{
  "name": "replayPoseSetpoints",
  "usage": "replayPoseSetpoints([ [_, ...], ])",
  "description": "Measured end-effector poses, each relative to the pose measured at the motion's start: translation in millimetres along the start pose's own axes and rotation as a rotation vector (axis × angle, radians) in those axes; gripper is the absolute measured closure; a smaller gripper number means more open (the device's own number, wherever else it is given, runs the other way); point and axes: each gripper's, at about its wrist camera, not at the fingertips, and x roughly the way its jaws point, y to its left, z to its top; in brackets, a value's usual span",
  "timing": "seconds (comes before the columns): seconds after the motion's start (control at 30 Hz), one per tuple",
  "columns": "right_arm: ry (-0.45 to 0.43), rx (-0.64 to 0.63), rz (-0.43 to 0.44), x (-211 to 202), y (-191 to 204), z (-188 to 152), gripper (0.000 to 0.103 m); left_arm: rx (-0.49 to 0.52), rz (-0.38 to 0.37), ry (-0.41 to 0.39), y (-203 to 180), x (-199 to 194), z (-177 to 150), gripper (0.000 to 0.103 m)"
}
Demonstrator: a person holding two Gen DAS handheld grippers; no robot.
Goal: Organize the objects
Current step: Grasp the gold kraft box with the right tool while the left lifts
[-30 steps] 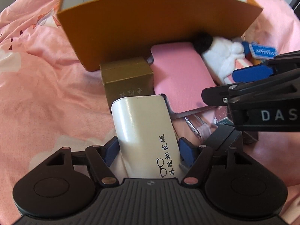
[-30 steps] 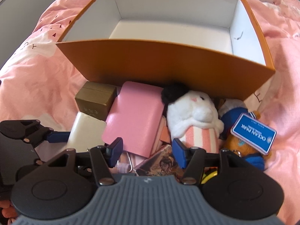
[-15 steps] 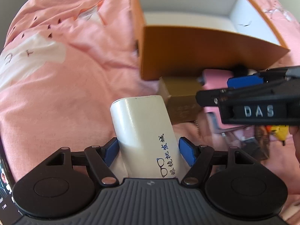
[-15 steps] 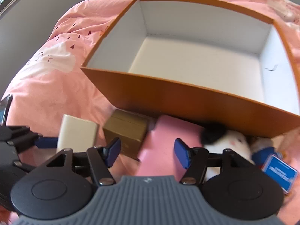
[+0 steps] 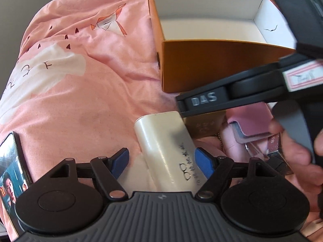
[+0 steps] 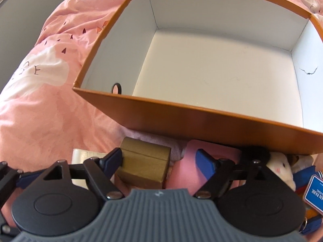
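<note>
A cream glasses case point(image 5: 167, 147) with black lettering lies on the pink bedding between the fingers of my left gripper point(image 5: 163, 162). The jaws are open and only the right pad is near the case. The case's end also shows in the right wrist view point(image 6: 84, 154). My right gripper point(image 6: 161, 161) is open and empty, above a gold box point(image 6: 144, 166) and a pink case point(image 6: 181, 173). The orange box point(image 6: 201, 121) with a white inside stands just beyond, with nothing in it. It also shows in the left wrist view point(image 5: 201, 64).
A phone point(image 5: 10, 171) with a lit screen lies at the left edge. A white plush toy point(image 6: 280, 167) and a blue tag point(image 6: 315, 189) lie at the right under the orange box's corner. The right gripper's body point(image 5: 252, 88) crosses the left wrist view. Pink bedding point(image 5: 80, 80) surrounds everything.
My left gripper has opened and let go of the glasses case, which now lies tilted between the fingers. My right gripper has risen and moved towards the orange box.
</note>
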Motion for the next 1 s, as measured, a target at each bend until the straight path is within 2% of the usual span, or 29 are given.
replayPoseSetpoints([
  [0.07, 0.009, 0.011, 0.002, 1, 1, 1, 0.02, -0.008, -0.006, 0.002, -3, 0, 2, 0.016],
  [0.2, 0.031, 0.012, 0.06, -2, 5, 0, 0.02, -0.001, 0.012, 0.015, -11, 6, 3, 0.016],
  [0.43, 0.019, -0.003, 0.041, 6, 8, -1, 0.022, 0.041, 0.098, 0.009, -27, 14, -1, 0.016],
  [0.5, 0.014, -0.026, 0.023, 10, 10, 0, 0.032, 0.062, 0.114, 0.005, -32, 15, -1, 0.016],
  [0.73, 0.002, -0.039, 0.069, 5, 0, -3, 0.036, 0.119, 0.111, -0.046, -47, 10, 0, 0.014],
  [0.87, -0.017, -0.028, 0.092, -8, -9, -7, 0.037, 0.174, 0.149, -0.075, -60, 0, -1, 0.014],
  [1.0, -0.028, 0.042, 0.145, -19, -26, -11, 0.037, 0.139, 0.127, -0.078, -56, -8, -8, 0.014],
])
